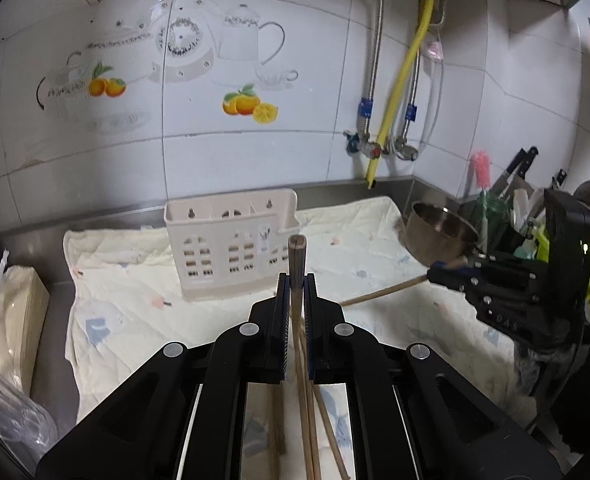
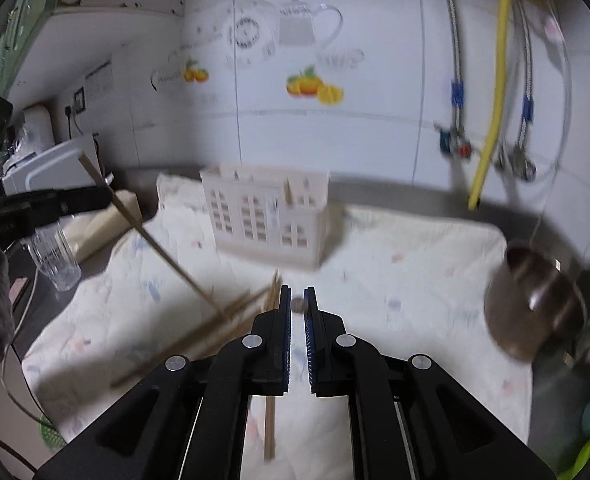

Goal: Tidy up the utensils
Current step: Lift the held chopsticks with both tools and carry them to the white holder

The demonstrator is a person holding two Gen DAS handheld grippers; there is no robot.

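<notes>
Gripping one chopstick [image 1: 297, 264] apiece, left gripper [image 1: 295, 280], right gripper [image 2: 298, 300]; glass [image 2: 57, 258] only in right view

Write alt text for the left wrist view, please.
The left gripper is shut on a wooden chopstick, pointing toward a beige holder on a pale cloth. At right, the right gripper holds another chopstick above the cloth.

Grippers: 2, left gripper [image 1: 295, 280] and right gripper [image 2: 298, 293]
Utensil caddy [image 1: 231, 246]: 1
Steel pot [image 1: 439, 232]: 1
Drinking glass [image 2: 57, 258]: 1
Loose chopsticks [image 2: 199, 332]: several, exact number unclear
Quilted cloth [image 1: 375, 224]: 1
</notes>
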